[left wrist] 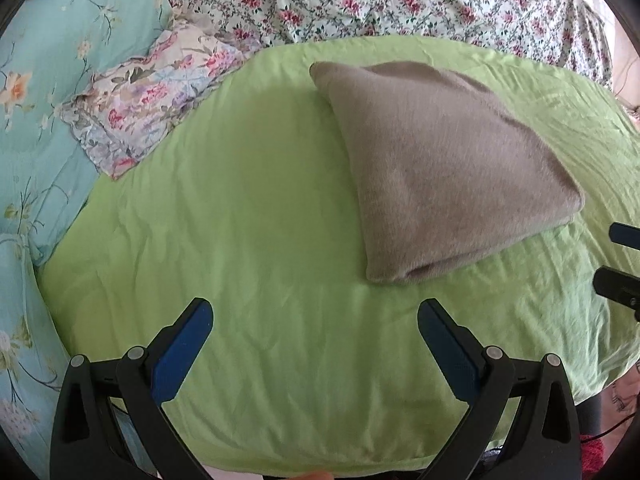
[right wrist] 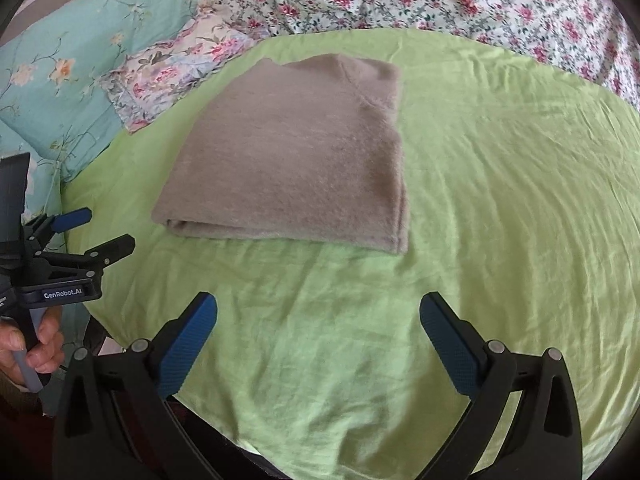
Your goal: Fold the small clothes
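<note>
A: Your left tool (left wrist: 315, 316) has its two blue-padded fingers spread wide with nothing between them, hanging over bare green sheet (left wrist: 248, 220). Where is the garment from there?

B: The grey sweater (left wrist: 436, 168) lies folded on the sheet, ahead of your left tool and off to its right, well clear of the fingertips. Your right tool (right wrist: 318, 312) is just as wide apart and holds nothing either.

A: And from your right side?

B: There the sweater (right wrist: 296, 164) sits ahead and a little to the left, folded into a flat rectangle, its thick folded edge facing you. Your left tool (right wrist: 94, 228) shows at the left edge, fingers apart, near the sweater's near-left corner but not touching it. Your left hand (right wrist: 34, 348) grips its handle below.

A: What is around the sheet?

B: A floral bedspread (left wrist: 360, 0) lies beyond it, a teal flowered quilt (left wrist: 48, 80) to the left, and a small flowered pillow (left wrist: 152, 100) rests at the sheet's far-left edge.
</note>
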{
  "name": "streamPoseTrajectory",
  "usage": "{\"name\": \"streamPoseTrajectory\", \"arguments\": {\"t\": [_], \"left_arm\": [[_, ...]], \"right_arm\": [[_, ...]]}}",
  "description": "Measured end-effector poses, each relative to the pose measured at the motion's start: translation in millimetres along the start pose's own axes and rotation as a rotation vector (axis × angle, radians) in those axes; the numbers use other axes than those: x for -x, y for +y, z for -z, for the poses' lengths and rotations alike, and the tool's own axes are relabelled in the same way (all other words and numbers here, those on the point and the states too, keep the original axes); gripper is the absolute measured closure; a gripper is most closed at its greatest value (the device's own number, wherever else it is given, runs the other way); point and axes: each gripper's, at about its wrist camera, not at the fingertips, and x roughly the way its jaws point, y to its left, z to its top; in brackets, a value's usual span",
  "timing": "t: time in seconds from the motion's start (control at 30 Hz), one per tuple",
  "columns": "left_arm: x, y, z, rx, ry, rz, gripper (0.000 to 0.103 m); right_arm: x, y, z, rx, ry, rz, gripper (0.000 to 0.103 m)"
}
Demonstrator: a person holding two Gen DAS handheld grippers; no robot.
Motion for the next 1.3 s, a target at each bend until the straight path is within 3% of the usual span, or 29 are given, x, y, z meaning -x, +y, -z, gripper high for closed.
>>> {"name": "streamPoseTrajectory", "arguments": {"t": [0.53, 1.3], "left_arm": [[23.3, 5.0, -35.5, 0.002, -0.092, -0.007, 0.001], [2.6, -7.1, -50.2, 0.015, -0.058, -0.014, 0.001]], "right_arm": [[1.1, 18.4, -46.5, 0.122, 0.004, 0.006, 0.000], [-18.6, -0.3, -75.0, 0.077, 0.018, 0.000, 0.000]]}}
